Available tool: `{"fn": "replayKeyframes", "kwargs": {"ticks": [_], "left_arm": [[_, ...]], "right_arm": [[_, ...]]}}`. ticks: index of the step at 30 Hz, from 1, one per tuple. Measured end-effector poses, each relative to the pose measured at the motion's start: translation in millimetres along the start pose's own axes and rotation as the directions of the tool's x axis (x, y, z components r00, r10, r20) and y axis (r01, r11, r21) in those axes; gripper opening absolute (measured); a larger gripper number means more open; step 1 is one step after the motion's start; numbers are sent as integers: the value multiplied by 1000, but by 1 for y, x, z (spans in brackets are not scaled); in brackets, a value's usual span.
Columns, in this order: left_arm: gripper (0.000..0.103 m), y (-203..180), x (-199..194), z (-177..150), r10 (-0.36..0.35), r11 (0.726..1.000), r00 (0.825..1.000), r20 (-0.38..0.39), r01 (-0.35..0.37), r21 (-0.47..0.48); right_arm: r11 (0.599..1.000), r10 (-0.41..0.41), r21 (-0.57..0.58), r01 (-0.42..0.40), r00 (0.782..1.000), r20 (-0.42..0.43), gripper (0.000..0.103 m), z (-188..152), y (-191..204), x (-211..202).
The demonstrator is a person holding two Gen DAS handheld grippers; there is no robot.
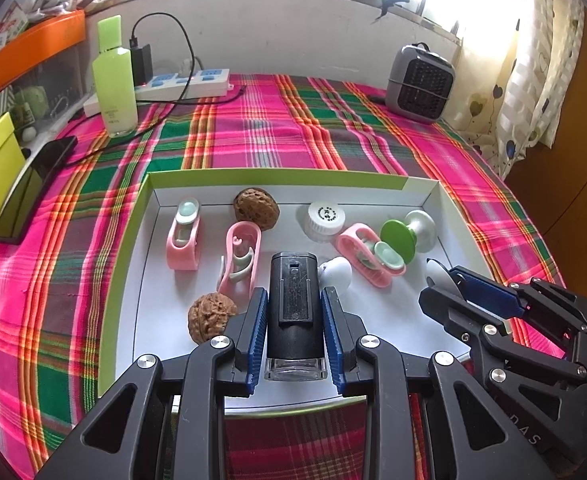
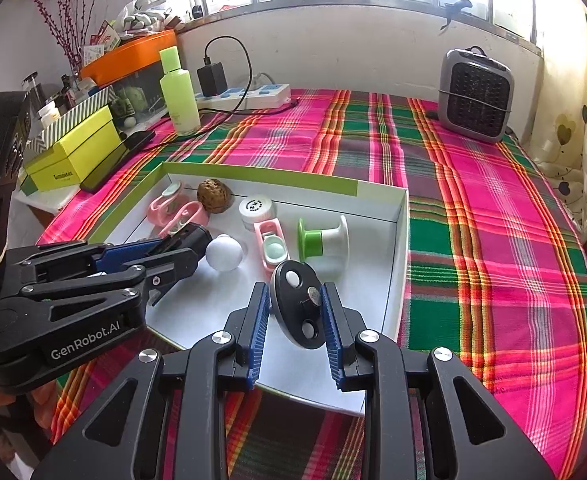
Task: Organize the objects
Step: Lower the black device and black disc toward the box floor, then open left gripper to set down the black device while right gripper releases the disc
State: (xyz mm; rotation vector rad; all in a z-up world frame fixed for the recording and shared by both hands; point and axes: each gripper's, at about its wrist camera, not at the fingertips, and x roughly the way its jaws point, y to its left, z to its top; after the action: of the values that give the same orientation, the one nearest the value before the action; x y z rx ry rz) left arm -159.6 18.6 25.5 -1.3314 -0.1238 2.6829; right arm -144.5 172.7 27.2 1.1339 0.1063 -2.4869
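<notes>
A shallow white box with a green rim [image 1: 277, 178] lies on the plaid cloth. It holds two walnuts [image 1: 256, 209] [image 1: 211, 317], three pink clips [image 1: 184, 236], a white cap [image 1: 322, 222], a green-and-white spool [image 1: 407, 236] and a white egg-shaped ball [image 1: 335, 274]. Over the box's near edge, my left gripper [image 1: 294, 294] is shut on a black block with a clear base [image 1: 293, 320]. My right gripper [image 2: 294, 288] is shut on a black oval disc with white and metal studs [image 2: 295, 312], above the box's near right part. Each gripper shows in the other's view, side by side.
A tall green bottle [image 1: 114, 80], a power strip with a charger [image 1: 181, 84] and a dark phone [image 1: 33, 188] stand at the far left. A small grey heater [image 1: 419, 84] is at the far right. A yellow box [image 2: 73, 152] and an orange bin [image 2: 133, 54] sit left.
</notes>
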Motion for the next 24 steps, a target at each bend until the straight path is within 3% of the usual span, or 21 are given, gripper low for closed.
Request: {"fn": "replayKeyframes", "kwargs": {"ticks": [24], "left_arm": [[25,2,16,4,8,1000,1000,-19,-8,-14]], "right_arm": [[998,-55,-28,55,998,-4,27,0,-2,12]]}}
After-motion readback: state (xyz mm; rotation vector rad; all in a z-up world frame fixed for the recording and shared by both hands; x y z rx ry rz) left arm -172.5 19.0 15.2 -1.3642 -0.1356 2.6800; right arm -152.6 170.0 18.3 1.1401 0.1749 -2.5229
